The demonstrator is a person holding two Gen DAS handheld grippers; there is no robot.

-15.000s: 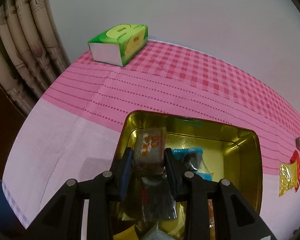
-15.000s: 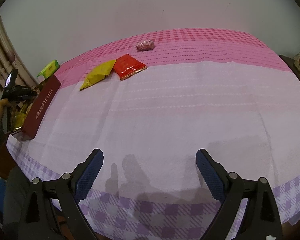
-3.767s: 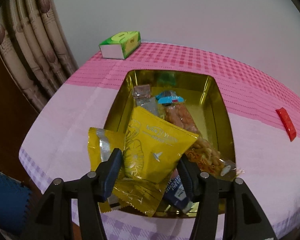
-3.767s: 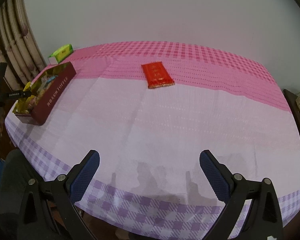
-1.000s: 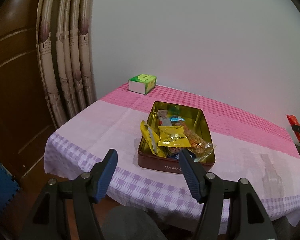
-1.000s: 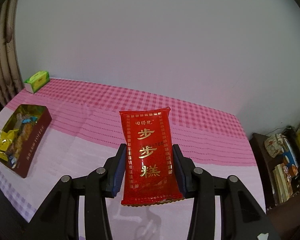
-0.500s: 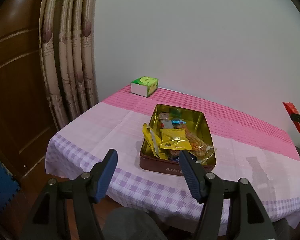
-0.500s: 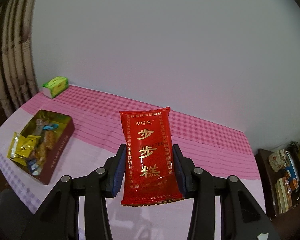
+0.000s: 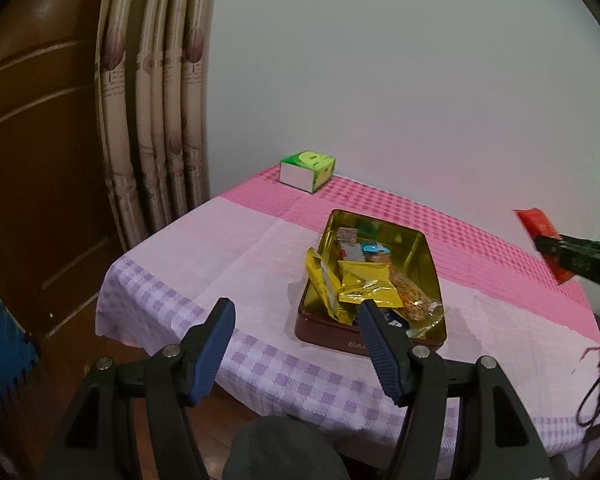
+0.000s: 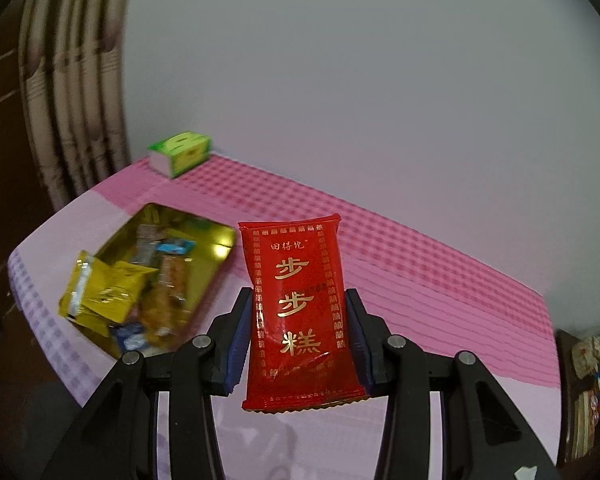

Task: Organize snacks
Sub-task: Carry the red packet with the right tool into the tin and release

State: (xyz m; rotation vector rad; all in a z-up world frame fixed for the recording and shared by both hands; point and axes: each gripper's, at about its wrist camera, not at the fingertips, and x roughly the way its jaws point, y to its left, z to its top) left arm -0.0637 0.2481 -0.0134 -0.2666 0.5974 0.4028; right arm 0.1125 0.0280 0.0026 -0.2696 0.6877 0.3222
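Holding: right gripper point(image 10: 298, 336) clamps a red packet point(image 10: 296, 312) upright above the worktop point(image 10: 440, 300).
Left gripper point(image 9: 296, 344): jaws wide, nothing between them.
Tin point(image 9: 422, 248): on the worktop, crowded with snacks; yellow bags point(image 9: 370, 286) poke over its near rim.
Green box point(image 9: 308, 170): far corner, probably tissues.

Green tissue box point(image 9: 307, 170) on pink-checked tablecloth point(image 9: 228, 240) (far corner); curtain point(image 9: 156, 100) behind.
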